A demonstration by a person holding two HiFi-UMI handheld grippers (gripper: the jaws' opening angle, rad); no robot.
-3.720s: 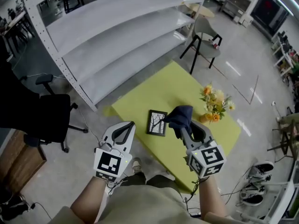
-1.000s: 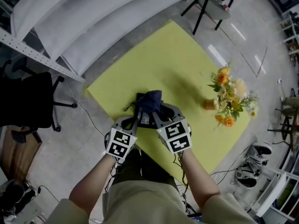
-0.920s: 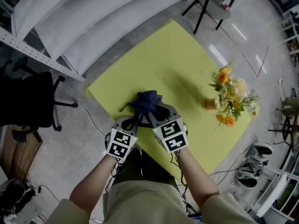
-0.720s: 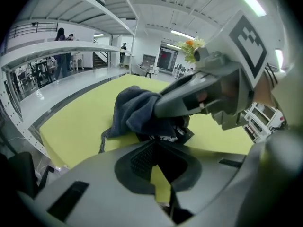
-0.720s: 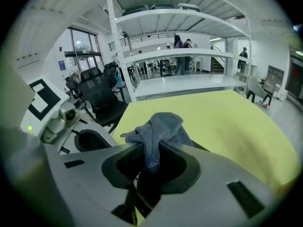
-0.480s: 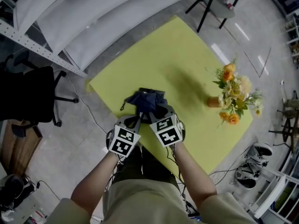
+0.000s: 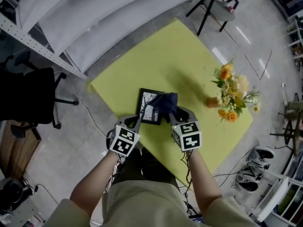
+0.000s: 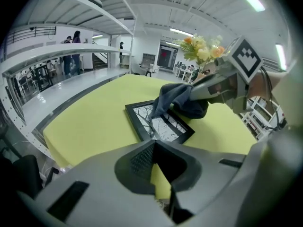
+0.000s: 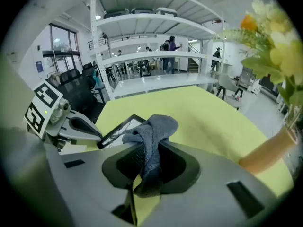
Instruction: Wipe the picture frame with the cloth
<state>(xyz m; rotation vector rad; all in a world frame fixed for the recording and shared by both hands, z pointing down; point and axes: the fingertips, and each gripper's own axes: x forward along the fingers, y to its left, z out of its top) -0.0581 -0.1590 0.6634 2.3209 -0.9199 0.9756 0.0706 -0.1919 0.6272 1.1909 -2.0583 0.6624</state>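
A black picture frame (image 7: 148, 112) with a branch drawing lies flat on the yellow-green table (image 7: 189, 65), near its front edge. My right gripper (image 7: 173, 115) is shut on a dark blue cloth (image 7: 166, 102), which rests bunched on the frame's right part. The right gripper view shows the cloth (image 9: 152, 130) pinched between the jaws, with the frame (image 9: 120, 128) just beyond. My left gripper (image 7: 136, 120) is shut with nothing in it, its tip at the frame's near left edge. In the left gripper view the frame (image 8: 166, 127) lies just ahead, under the cloth (image 8: 182, 100).
A small vase of orange and yellow flowers (image 7: 231, 95) stands on the table to the right. A white shelf unit (image 7: 94, 22) runs behind the table. A black office chair (image 7: 28, 103) is on the floor at left, and another chair (image 7: 215, 1) at far right.
My right gripper has swept the cloth from the frame's middle toward its right side, uncovering the picture's left part. The left gripper has stayed by the frame's near edge.
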